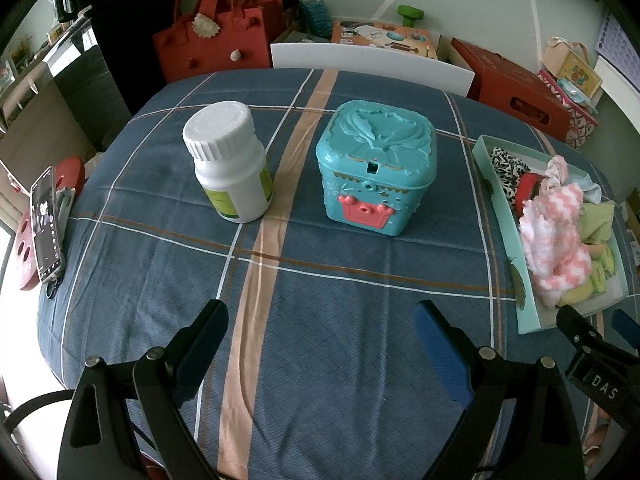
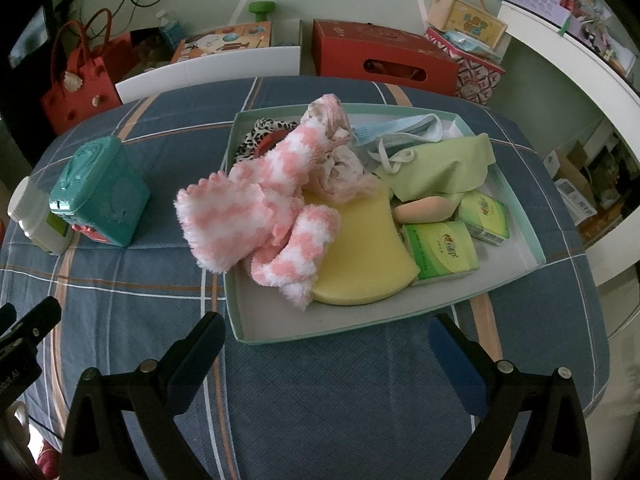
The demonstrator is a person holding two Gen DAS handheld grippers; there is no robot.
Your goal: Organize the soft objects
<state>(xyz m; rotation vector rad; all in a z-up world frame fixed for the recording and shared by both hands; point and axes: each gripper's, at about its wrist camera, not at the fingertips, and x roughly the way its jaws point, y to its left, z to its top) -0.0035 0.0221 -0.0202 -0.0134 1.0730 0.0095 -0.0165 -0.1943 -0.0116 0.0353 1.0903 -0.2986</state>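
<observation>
A pale green shallow tray (image 2: 360, 322) holds the soft things: fluffy pink-and-white socks (image 2: 256, 216), a yellow sponge (image 2: 360, 264), a light green cloth (image 2: 444, 164), a face mask (image 2: 404, 128), a leopard-print scrunchie (image 2: 254, 138), a peach puff (image 2: 424, 210) and two green tissue packs (image 2: 440, 252). My right gripper (image 2: 326, 330) is open and empty just in front of the tray's near rim. My left gripper (image 1: 320, 322) is open and empty over bare tablecloth. The tray (image 1: 498, 216) lies to its right, with the socks (image 1: 556, 240) piled in it.
A white pill bottle (image 1: 230, 160) and a teal plastic box (image 1: 374, 168) stand upright mid-table ahead of the left gripper. A phone (image 1: 46, 224) leans at the table's left edge. A red bag (image 1: 212, 44), a white chair back (image 1: 372, 60) and cartons sit behind the table.
</observation>
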